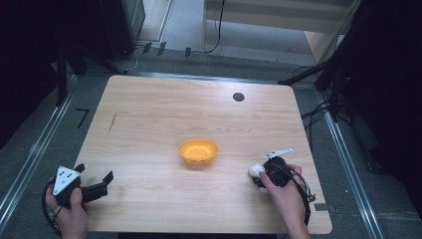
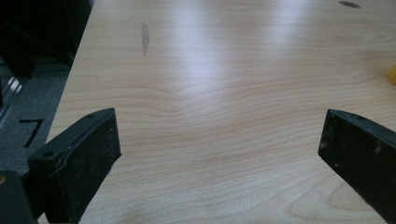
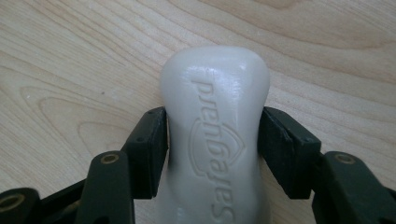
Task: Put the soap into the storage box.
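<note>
We are pinching a white soap bar [image 3: 215,140] in our right gripper [image 3: 212,149], its jaws pressing the bar's narrow waist on both sides, down at the wooden table [image 1: 149,114] near its right front edge. Our left gripper [image 1: 94,186] is resting wide open and holding nothing at the front left corner. An orange bowl [image 1: 198,152] is sitting mid-table between them.

This is looking like a lab or recording studio: a bare wooden tabletop [image 1: 149,124] is standing on grey carpet, metal floor rails [image 1: 35,149] are running along both sides, cables [image 1: 313,117] are trailing at right, and black stands [image 1: 62,74] are flanking it.
</note>
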The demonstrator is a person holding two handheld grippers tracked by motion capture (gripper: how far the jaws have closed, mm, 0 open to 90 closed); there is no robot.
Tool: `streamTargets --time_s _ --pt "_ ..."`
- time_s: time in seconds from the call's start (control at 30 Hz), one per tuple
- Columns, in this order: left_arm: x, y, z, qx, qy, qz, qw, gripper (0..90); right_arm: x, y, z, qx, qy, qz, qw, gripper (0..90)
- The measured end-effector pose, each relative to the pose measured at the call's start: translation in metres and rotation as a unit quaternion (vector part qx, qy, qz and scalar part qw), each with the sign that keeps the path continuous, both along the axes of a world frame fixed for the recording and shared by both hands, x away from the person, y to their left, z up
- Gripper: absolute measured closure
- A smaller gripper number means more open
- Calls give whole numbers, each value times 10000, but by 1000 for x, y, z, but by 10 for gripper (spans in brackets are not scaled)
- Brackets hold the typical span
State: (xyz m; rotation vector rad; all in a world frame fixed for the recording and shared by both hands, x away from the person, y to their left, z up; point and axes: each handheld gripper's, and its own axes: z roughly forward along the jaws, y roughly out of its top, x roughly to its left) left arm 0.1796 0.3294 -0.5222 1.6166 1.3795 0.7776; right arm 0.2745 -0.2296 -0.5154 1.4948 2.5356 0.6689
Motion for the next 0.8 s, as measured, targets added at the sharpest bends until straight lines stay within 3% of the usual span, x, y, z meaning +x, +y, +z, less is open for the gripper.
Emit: streamTargets --time_s 0.3,0.8 --pt "0 0 0 -2 1 0 10000 0 -2 5 0 -279 -136 53 9995 476" --pt "0 1 0 -35 13 8 10000 0 -3 5 -1 -309 -227 27 9993 485"
